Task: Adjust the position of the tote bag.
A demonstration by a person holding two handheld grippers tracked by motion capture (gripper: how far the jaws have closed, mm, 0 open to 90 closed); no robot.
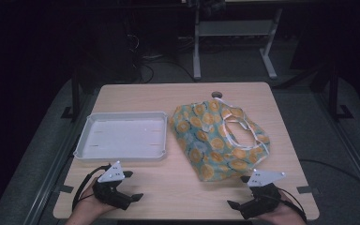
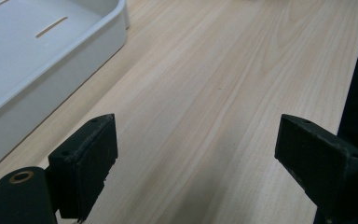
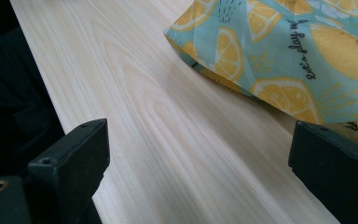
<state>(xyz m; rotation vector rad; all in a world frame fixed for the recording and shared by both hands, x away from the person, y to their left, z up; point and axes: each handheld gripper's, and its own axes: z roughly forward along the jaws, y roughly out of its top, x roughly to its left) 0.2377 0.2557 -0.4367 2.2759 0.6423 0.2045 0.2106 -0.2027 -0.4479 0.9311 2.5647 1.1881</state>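
— Progress so far?

— Nothing has been started, as far as I can judge. My left claw rests low on the pale wooden tabletop with its jaws spread wide and only bare wood between them. My right claw is the same: jaws spread, nothing pinched.

— Where is the thing you're after?

— The teal cotton bib printed with orange-yellow lemon slices, with white ties, lies crumpled ahead of my right claw, its near edge just beyond the jaws. In the right gripper view that edge comes in ahead and to the right, close to the right-hand jaw but, as far as I can tell, not touching it.

— And the container?

— The shallow white plastic rectangular tray sits just ahead of my left claw, with nothing in it. In the left gripper view its near wall runs up along the left side, a little apart from the left-hand jaw.

— So what remains?

— All of it, I think. The bib is untouched and lies beside the tray, to its right. My guess is the cloth still has to be gripped, perhaps tidied or folded, and carried over into the tray.
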